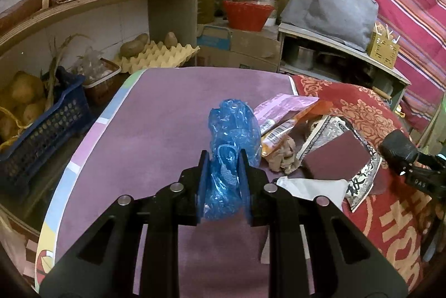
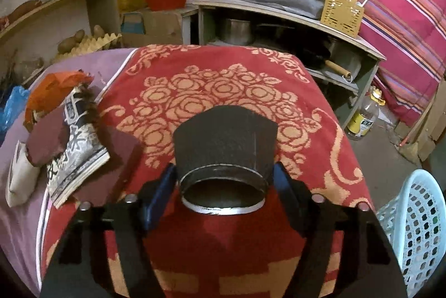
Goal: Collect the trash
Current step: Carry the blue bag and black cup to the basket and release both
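Trash lies in a loose heap on the purple mat, near the seam where that mat meets the red floral cloth. With the heap as the landmark: a pink wrapper and an orange wrapper sit at its far side, a crumpled brown wad at its middle, a black-and-white printed packet with a maroon card on top toward the red cloth, and a white pouch at its near edge.

Left of the heap, the left gripper is clamped on a crumpled blue plastic bag. Its jaws stand narrow, both blue pads pressing the bag's lower part, while the bag's upper part bulges up beyond the fingertips. The bag looks raised off the mat, though its underside is hidden.

Right of the heap, over the red floral cloth, the right gripper stands fairly wide, with a black paper cup between its jaws, the cup's open mouth facing the camera. The right pad appears to meet the cup's wall and the left pad sits just beside it; whether both are pressing I cannot tell. The cup's mouth looks slightly squashed into an oval.

Farther right of the heap, past the cloth's edge, stands a pale blue perforated basket.
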Demonstrator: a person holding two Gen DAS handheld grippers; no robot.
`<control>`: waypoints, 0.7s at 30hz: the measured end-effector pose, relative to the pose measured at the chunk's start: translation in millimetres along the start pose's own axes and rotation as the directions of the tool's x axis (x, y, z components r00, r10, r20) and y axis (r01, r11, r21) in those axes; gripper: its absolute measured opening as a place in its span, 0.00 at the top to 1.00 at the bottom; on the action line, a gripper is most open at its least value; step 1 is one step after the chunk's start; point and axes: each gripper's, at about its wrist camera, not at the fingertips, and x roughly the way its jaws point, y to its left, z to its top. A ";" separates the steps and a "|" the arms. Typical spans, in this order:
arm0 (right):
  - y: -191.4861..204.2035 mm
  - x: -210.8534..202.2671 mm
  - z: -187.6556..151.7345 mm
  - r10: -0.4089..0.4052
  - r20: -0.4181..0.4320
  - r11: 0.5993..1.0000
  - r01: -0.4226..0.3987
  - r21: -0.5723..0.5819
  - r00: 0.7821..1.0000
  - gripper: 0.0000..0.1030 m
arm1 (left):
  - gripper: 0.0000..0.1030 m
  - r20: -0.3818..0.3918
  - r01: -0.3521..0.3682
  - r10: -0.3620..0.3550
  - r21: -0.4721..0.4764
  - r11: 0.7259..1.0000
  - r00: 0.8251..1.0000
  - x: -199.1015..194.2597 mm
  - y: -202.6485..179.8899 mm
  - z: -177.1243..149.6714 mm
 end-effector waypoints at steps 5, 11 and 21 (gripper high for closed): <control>-8.1 -24.8 0.8 0.026 0.046 0.999 -0.027 0.022 0.999 0.33 | 0.81 0.022 0.004 -0.004 0.005 1.000 1.000 -10.9 -5.6 2.3; -23.7 -71.1 1.4 0.046 0.143 0.998 -0.051 0.034 0.989 0.33 | 0.81 0.083 0.016 -0.017 0.009 1.000 0.996 -35.6 -18.5 7.9; -59.4 -139.9 -20.9 0.029 0.244 0.999 -0.038 0.031 0.969 0.33 | 0.81 0.157 0.085 -0.097 0.084 0.993 0.983 -72.0 -74.0 5.7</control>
